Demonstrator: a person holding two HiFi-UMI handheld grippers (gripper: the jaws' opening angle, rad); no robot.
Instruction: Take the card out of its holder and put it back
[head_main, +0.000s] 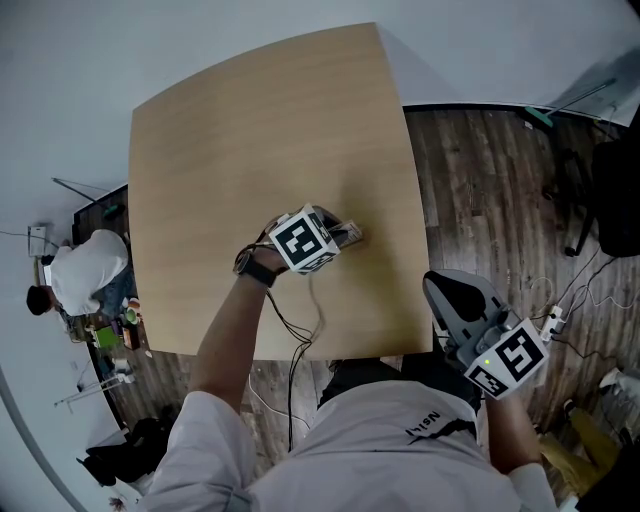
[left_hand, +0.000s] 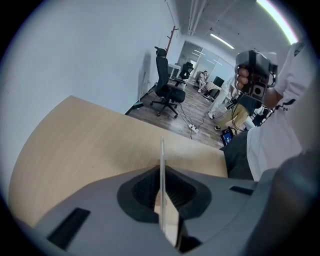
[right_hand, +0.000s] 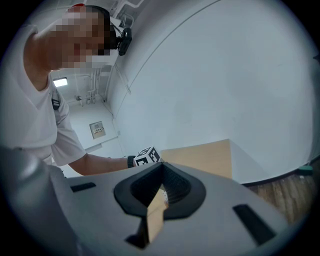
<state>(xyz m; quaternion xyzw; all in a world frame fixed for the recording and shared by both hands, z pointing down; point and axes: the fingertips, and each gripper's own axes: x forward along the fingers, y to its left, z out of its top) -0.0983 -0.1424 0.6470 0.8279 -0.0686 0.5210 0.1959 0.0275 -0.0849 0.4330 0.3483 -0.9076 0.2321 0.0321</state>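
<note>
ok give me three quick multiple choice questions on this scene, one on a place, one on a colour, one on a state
1. Where is the right gripper?
A over the table's middle
B off the table, beside the person
C lying on the floor

2. What colour is the table?
A black
B light wood
C red

3. The left gripper is:
A wide open, empty
B shut on a thin card
C shut on a cable

B: head view shows it past the table's edge. B: pale wood top. B: the card stands edge-on between closed jaws.

head: above, steeply down | gripper views: close along jaws — all share table (head_main: 250, 120)
</note>
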